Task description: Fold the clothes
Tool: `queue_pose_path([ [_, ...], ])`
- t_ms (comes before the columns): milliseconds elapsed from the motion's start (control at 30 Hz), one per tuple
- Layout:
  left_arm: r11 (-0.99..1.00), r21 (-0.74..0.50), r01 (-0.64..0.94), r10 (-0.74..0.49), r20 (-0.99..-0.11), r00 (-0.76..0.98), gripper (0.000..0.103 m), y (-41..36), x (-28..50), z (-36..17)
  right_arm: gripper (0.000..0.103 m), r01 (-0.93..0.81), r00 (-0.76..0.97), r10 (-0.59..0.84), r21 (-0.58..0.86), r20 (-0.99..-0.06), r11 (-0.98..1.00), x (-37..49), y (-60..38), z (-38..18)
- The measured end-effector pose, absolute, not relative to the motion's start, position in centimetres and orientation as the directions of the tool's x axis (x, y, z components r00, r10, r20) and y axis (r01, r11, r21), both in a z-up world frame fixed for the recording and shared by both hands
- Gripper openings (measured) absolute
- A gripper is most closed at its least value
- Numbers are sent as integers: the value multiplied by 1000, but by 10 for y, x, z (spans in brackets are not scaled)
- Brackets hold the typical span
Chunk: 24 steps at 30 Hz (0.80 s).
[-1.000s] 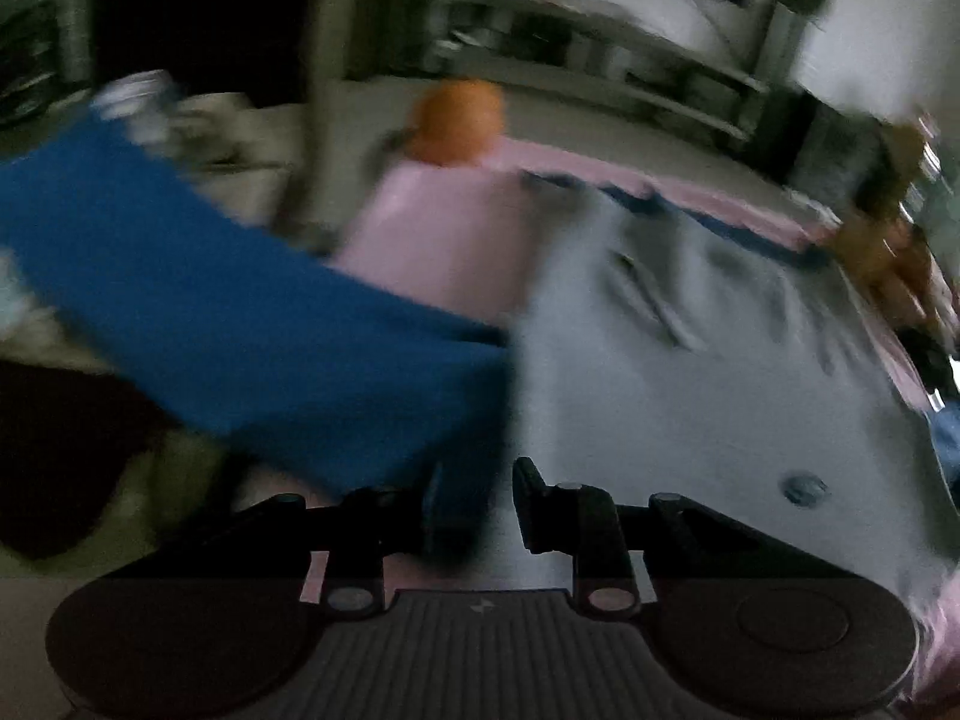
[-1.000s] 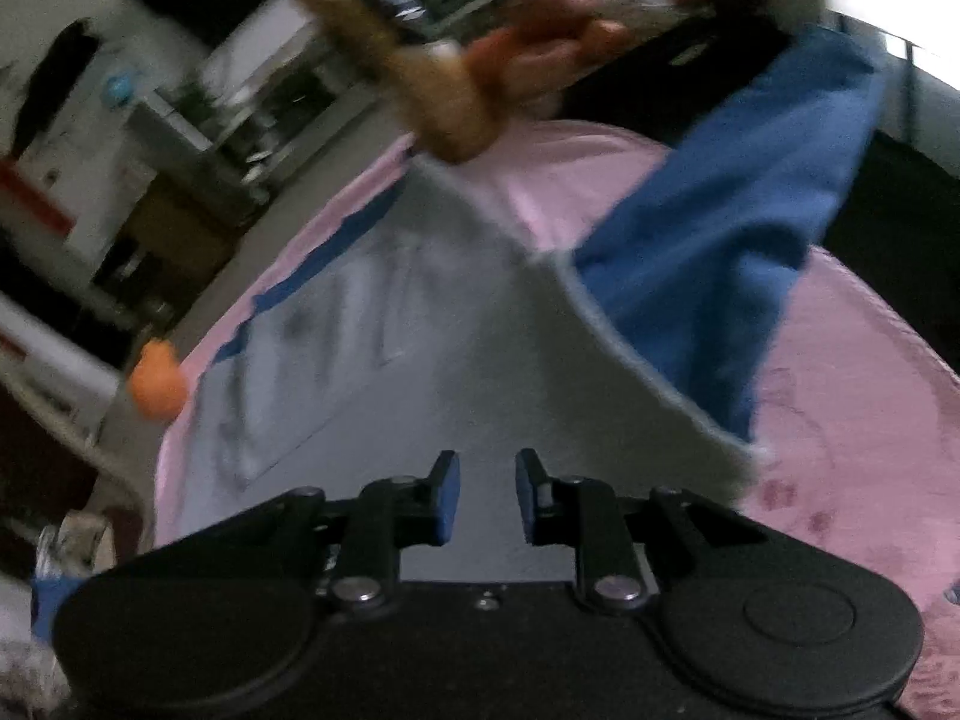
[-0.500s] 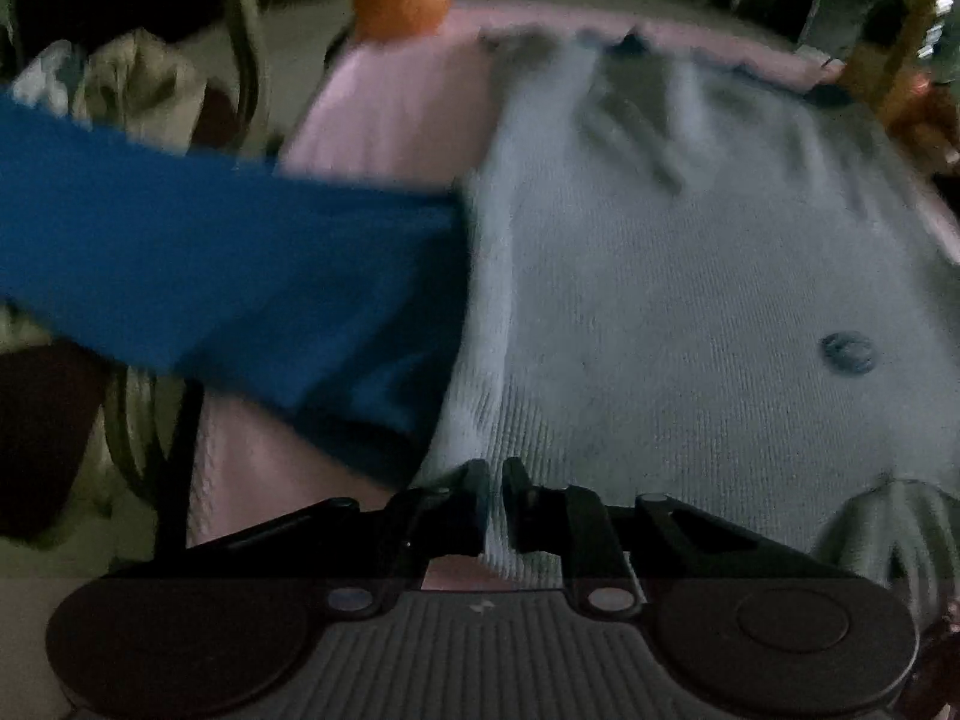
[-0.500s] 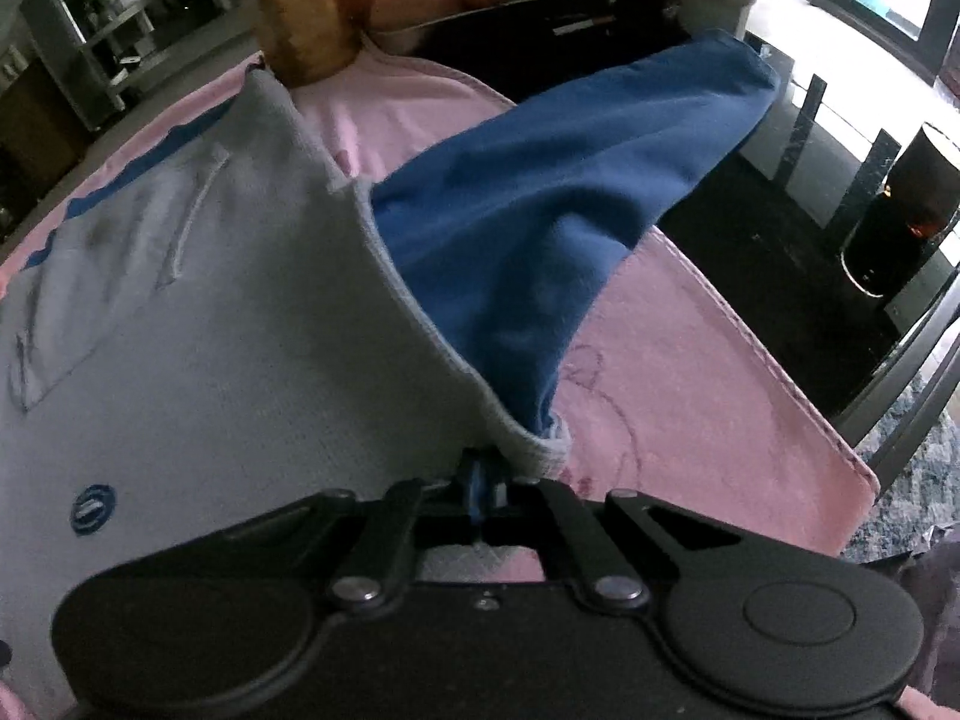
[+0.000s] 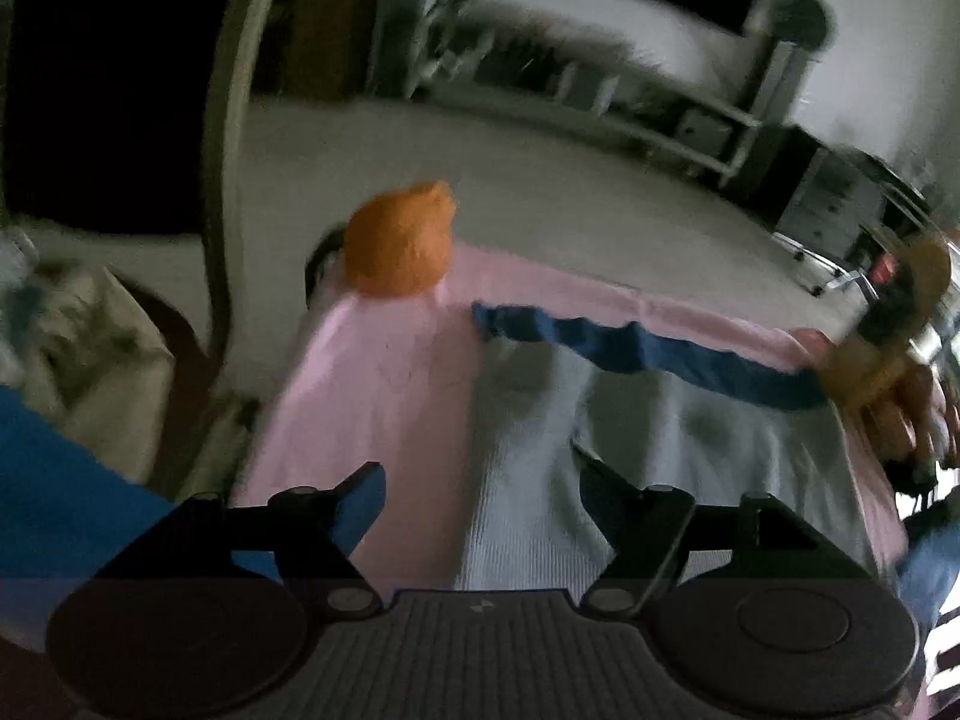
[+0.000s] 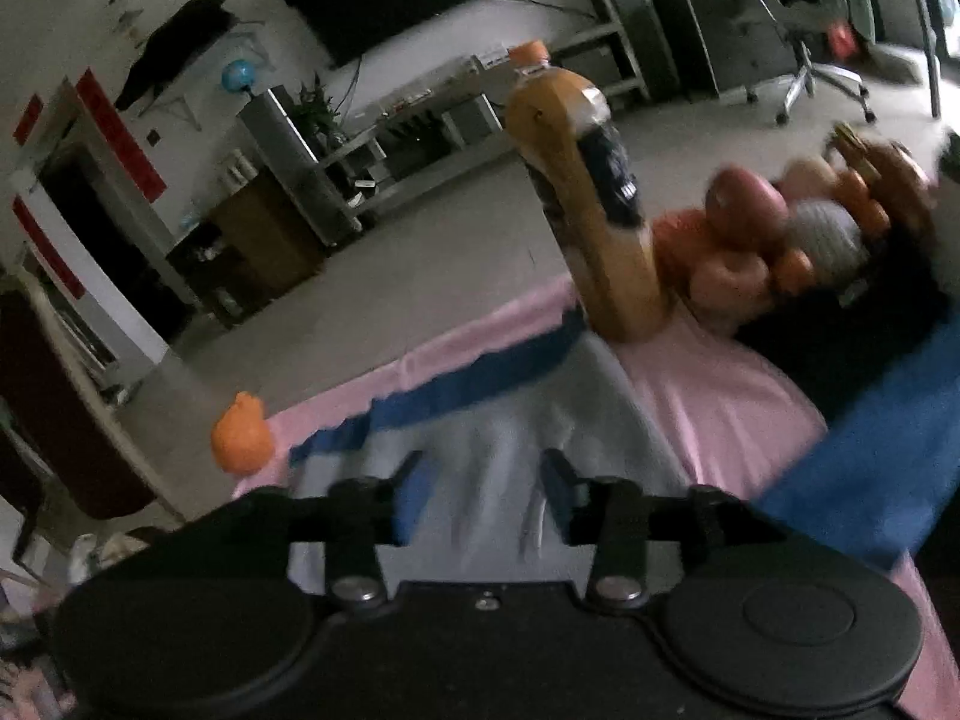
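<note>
A grey knit garment [image 5: 654,450] with blue sleeves lay spread flat on a pink cloth [image 5: 384,384] that covered the worktop. Its blue collar band [image 5: 648,348] ran along the far edge, between an orange toy [image 5: 399,249] at one far corner and a tall bottle [image 6: 591,204] with a pile of fruit [image 6: 774,234] at the other.

The left tool [image 5: 480,498] hung over the garment's near part with its jaws opening and nothing between them; a blue sleeve [image 5: 66,492] trailed off the worktop's edge beside it. The right tool [image 6: 480,477] was likewise released, jaws opening over grey cloth and gripping none of it, with the other blue sleeve [image 6: 870,456] draped over the opposite edge.

The knit looked soft, light and limp, so it would probably sag and bunch wherever it was unsupported, and a single-point lift would likely drag the body out of square. The hanging sleeves seemed the sensible next holds: each pinched near its cuff or at the shoulder seam, through the full thickness, then laid across the body. The ribbed hem and seams probably offered firmer purchase than the open middle.
</note>
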<state>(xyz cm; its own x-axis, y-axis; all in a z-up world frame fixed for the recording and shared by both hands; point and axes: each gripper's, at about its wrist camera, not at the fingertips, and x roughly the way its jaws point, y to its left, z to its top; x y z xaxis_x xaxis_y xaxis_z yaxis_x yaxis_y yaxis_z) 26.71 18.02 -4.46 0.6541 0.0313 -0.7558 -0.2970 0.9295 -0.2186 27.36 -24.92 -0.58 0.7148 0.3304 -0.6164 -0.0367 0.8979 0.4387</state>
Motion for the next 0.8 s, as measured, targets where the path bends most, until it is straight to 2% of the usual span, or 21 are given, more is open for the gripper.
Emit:
queue_pose_path([
  [133,913,-219,-345,39,-794,607,71,194,331,-82,46,30,721,293,450,-628,892,347,-257,-40],
  [333,946,-170,-277,29,-806,591,70,190,405,-129,43,90,700,248,427,-670,900,437,-256,-99],
  [467,967,-152,-205,3,-795,606,57,183,428,-147,39,93,673,211,364,-709,927,476,-241,-131],
  [567,982,-116,-151,4,-780,626,53,174,434,-151,33,88,644,186,314,-742,945,493,-229,-148],
  [600,985,-103,-137,7,-775,632,40,172,435,-151,26,93,639,166,290,-751,952,495,-226,-152],
  [633,987,-98,-125,4,-769,639,31,169,435,-150,22,95,638,148,268,-755,959,496,-223,-155],
  [667,989,-84,-125,16,-765,644,16,166,434,-149,18,91,651,132,249,-748,964,493,-220,-154],
  [700,990,-45,-133,53,-756,652,9,161,433,-146,15,86,663,116,229,-740,969,490,-218,-154],
  [800,982,86,-166,179,-691,701,9,144,422,-139,13,76,698,70,170,-712,982,482,-210,-152],
])
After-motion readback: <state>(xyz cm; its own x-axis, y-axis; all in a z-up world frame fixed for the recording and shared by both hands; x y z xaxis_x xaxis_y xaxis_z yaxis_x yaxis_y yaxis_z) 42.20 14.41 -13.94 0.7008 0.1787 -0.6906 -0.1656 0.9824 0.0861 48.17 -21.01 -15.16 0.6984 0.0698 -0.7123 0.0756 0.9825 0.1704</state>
